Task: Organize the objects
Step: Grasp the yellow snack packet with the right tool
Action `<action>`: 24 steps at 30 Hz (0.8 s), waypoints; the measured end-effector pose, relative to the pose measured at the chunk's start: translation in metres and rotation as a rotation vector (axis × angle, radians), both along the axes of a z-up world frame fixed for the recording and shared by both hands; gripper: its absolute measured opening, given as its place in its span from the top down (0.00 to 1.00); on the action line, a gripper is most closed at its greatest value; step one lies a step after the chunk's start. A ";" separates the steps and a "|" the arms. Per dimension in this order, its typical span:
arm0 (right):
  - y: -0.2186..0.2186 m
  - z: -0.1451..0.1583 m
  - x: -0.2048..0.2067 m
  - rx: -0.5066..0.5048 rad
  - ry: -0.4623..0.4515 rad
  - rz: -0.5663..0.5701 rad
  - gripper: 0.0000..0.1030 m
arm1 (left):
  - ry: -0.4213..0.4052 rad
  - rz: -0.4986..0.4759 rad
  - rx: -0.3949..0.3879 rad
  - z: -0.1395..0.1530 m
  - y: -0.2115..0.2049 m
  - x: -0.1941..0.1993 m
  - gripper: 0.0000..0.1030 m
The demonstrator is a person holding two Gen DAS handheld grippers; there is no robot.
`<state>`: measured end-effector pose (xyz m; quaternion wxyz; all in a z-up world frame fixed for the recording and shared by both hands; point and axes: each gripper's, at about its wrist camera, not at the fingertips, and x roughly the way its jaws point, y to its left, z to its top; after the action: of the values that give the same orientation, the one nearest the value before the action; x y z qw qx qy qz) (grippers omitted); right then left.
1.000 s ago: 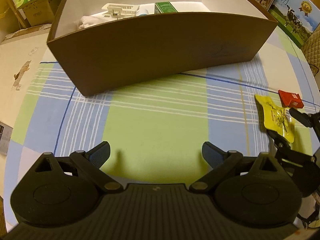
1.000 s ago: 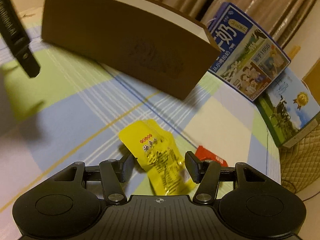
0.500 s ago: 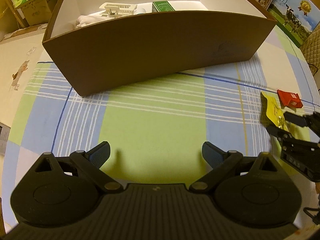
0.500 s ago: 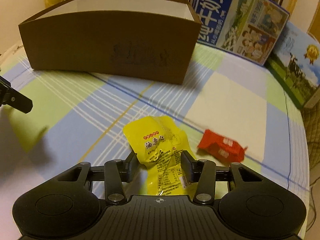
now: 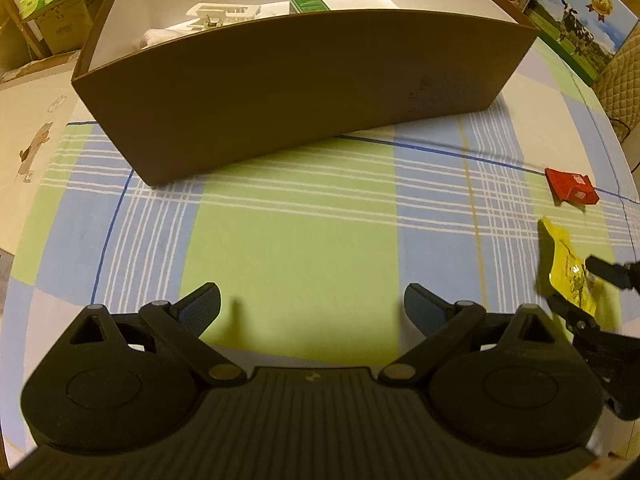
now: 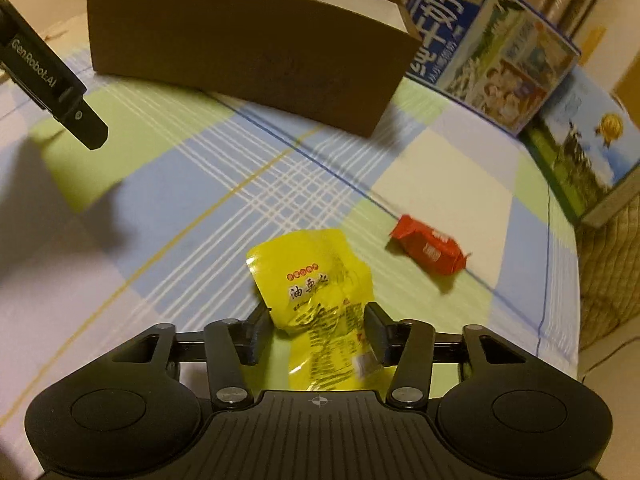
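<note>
While right gripper (image 6: 316, 334) pinches: yellow packet (image 6: 316, 300)
left gripper (image 5: 312, 304): spread, empty
brown box (image 5: 304, 92): holds white clip (image 5: 222, 14), green carton (image 5: 309, 4)
red packet (image 6: 428, 250): on tablecloth (image 5: 292, 248)

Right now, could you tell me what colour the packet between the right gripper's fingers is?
Yellow packet, clearest in the right wrist view.

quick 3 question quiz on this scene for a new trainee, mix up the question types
1. True or false: the left hand-held gripper holds the red packet.
2. The yellow packet sits between the fingers of which gripper? A) left B) right C) neither
3. Fill in: the red packet lies on the ____, outside the brown box.

Key: 1 false, it is open and holds nothing; 2 B; 3 tablecloth.
</note>
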<state>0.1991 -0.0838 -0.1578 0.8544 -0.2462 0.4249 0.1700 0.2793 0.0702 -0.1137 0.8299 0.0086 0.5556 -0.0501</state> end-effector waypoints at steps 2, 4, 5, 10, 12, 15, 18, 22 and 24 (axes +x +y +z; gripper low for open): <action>-0.003 0.000 0.007 0.012 0.005 0.012 0.52 | -0.001 -0.001 0.000 0.000 0.001 0.000 0.06; -0.008 0.000 0.014 0.053 0.027 0.015 0.52 | -0.001 0.001 0.000 0.000 0.002 0.000 0.06; -0.012 0.001 0.019 0.092 0.046 -0.004 0.52 | 0.000 0.001 0.000 0.000 0.002 0.000 0.06; -0.023 0.002 0.027 0.192 0.089 -0.045 0.54 | 0.003 0.004 -0.003 -0.002 0.004 -0.001 0.06; -0.021 0.003 0.025 0.184 0.081 -0.041 0.56 | 0.004 0.003 -0.003 -0.003 0.003 -0.001 0.06; -0.025 0.006 0.024 0.202 0.084 -0.065 0.57 | 0.006 -0.008 -0.006 -0.004 0.001 -0.001 0.06; -0.035 0.010 0.022 0.252 0.093 -0.119 0.57 | 0.005 -0.028 -0.003 -0.005 -0.005 -0.002 0.06; -0.054 0.019 0.018 0.311 0.100 -0.200 0.58 | 0.005 -0.066 -0.006 -0.006 -0.017 -0.001 0.06; -0.065 0.024 0.014 0.332 0.096 -0.244 0.58 | 0.000 -0.098 -0.006 -0.006 -0.027 0.000 0.06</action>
<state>0.2132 -0.1491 -0.1339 0.8763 -0.0405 0.4579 0.1444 0.2795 0.0436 -0.1198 0.8264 0.0333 0.5544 -0.0924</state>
